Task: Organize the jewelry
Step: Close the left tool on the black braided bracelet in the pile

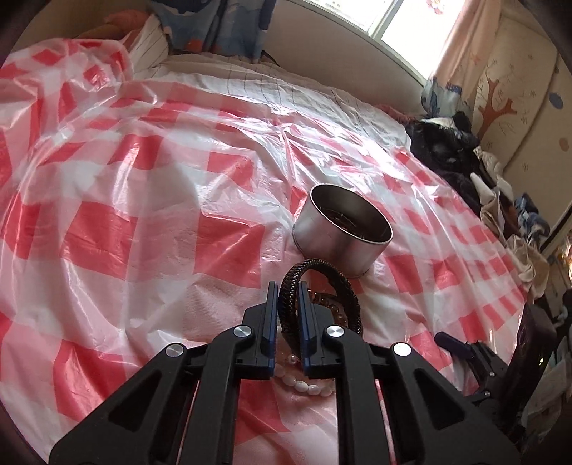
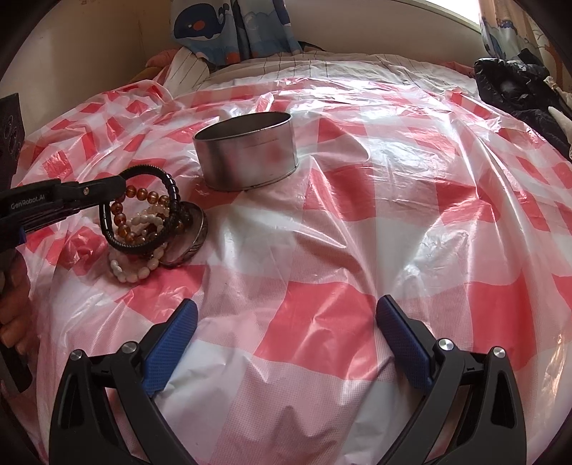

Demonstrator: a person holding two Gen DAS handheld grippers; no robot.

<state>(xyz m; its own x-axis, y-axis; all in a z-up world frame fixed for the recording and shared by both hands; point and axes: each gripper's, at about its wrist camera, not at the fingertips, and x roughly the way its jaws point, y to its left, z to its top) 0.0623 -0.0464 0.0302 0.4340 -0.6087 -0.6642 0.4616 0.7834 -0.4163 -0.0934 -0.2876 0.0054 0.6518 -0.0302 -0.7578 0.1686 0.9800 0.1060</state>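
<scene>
My left gripper [image 1: 289, 288] is shut on a black braided bracelet [image 1: 321, 268], held just above a pile of jewelry. In the right wrist view the left gripper [image 2: 121, 186] comes in from the left, holding the black bracelet [image 2: 168, 180] over the pile: amber beads [image 2: 123, 225], a white bead bracelet [image 2: 134, 273] and a silver bangle [image 2: 195, 241]. A round metal tin [image 1: 345, 229] stands open just beyond the pile; it also shows in the right wrist view [image 2: 246, 157]. My right gripper [image 2: 284, 322] is open and empty over the cloth.
A red and white checked plastic sheet [image 2: 321, 304] covers the bed. Dark clothes [image 1: 443, 150] are heaped at the right edge. Pillows and a whale-print fabric [image 2: 228, 32] lie at the head of the bed. A window is at the back right.
</scene>
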